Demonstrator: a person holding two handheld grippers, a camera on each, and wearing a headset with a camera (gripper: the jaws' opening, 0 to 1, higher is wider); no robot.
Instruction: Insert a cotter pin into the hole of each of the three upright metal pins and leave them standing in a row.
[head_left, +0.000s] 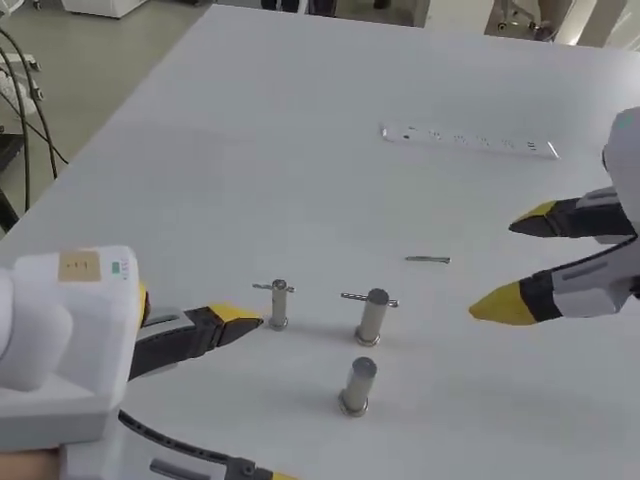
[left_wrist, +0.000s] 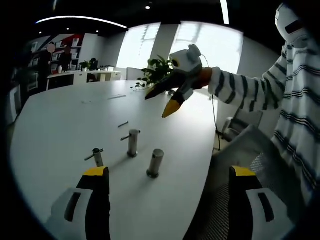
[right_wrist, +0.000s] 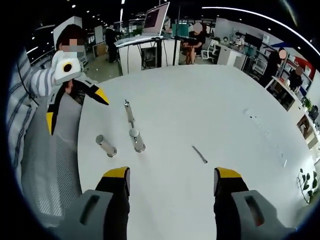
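Held right gripper (head_left: 495, 268) wide open and empty above the table (head_left: 250, 150), off to the right of the work. Held left gripper (head_left: 262, 398) just as wide and also empty, low on the left, with one jaw tip just beside the left metal pin (head_left: 278, 312); touching or not, could not tell. Counted three metal pins upright: left metal pin carrying a first cotter pin (head_left: 272, 288) through its top, middle pin (head_left: 372, 320) likewise crossed by a second cotter pin (head_left: 368, 298), near pin (head_left: 357, 385) bare and standing forward of the other two, out of line. Spotted a loose cotter pin (head_left: 428, 259) lying flat on the table beyond the middle pin, between the pins and the right gripper. Judged the work at the third insertion, pick-up not yet made. Reckoned on next having to lower the right gripper over the loose cotter pin, narrow the jaws onto that thin flat piece, then carry it to the near pin's hole, too small to make out. Probably also on steadying that pin with the left gripper and bringing it into the row.
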